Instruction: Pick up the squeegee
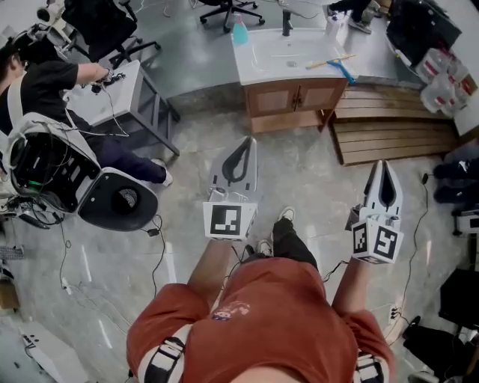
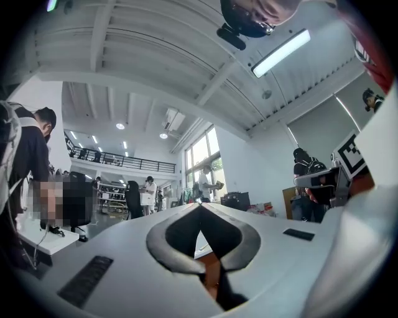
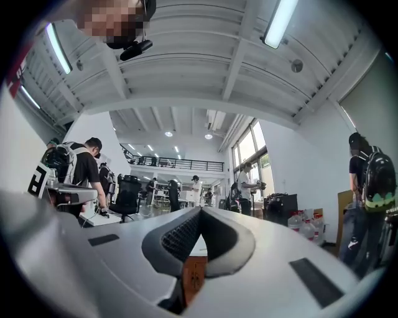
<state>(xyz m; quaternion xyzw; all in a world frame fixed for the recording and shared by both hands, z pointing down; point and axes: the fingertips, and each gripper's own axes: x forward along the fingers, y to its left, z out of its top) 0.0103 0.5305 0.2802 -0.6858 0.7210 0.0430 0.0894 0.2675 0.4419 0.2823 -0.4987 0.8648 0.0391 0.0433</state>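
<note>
The squeegee (image 1: 338,66), a pale wooden handle with a blue blade, lies on the right part of a white sink counter (image 1: 262,63) at the far side of the room in the head view. My left gripper (image 1: 250,141) and right gripper (image 1: 382,163) are held out in front of me, well short of the counter, pointing toward it. Both are shut with nothing between the jaws. In the left gripper view my left gripper (image 2: 199,205) has its tips meeting. In the right gripper view my right gripper (image 3: 200,210) is also closed tip to tip. The squeegee shows in neither gripper view.
A blue bottle (image 1: 239,31) and a faucet (image 1: 287,22) stand on the counter above a wooden cabinet (image 1: 296,101). Wooden pallets (image 1: 389,127) lie to the right. At the left a person sits at a grey desk (image 1: 120,90), beside a white and black machine (image 1: 112,196) and floor cables.
</note>
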